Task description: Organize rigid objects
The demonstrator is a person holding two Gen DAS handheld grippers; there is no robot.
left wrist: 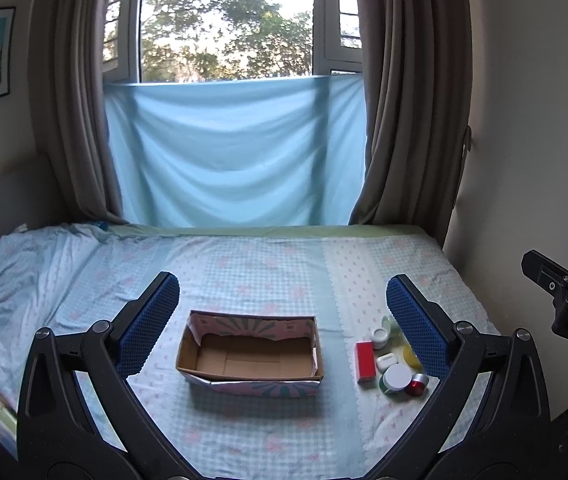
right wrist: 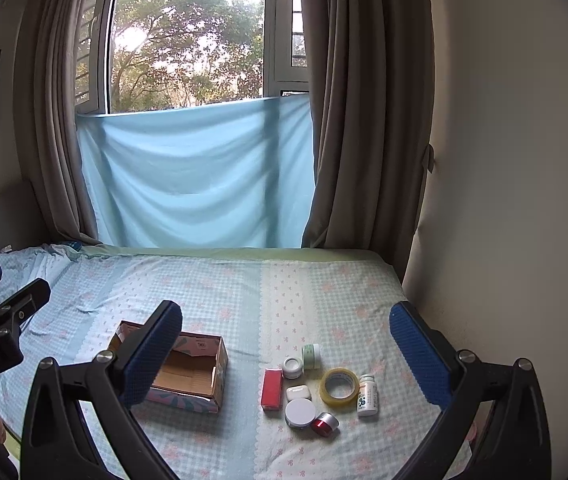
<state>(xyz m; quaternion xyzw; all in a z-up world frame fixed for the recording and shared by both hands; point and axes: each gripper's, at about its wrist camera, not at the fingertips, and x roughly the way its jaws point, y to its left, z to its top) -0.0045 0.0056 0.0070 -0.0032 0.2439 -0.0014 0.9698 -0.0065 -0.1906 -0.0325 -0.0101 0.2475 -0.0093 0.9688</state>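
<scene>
Your left gripper (left wrist: 283,320) and right gripper (right wrist: 286,344) both hover above the bed (right wrist: 244,288) with jaws spread wide and nothing held. The cardboard box (left wrist: 250,354) sits open and bare inside, and the items lie clustered just to its right: a red box (right wrist: 272,389), an earbud case (right wrist: 298,393), a white-lidded jar (right wrist: 300,412), a red-capped jar (right wrist: 325,424), a tape roll (right wrist: 339,387), a white pill bottle (right wrist: 367,395), a small white jar (right wrist: 293,367) and a green jar (right wrist: 311,356).

You'd likely do best starting with the red box, nearest the carton: close on its long flat sides. The jars touch one another, so lift straight up or neighbours may roll on the soft sheet. The carton's torn rim could catch a low carry.
</scene>
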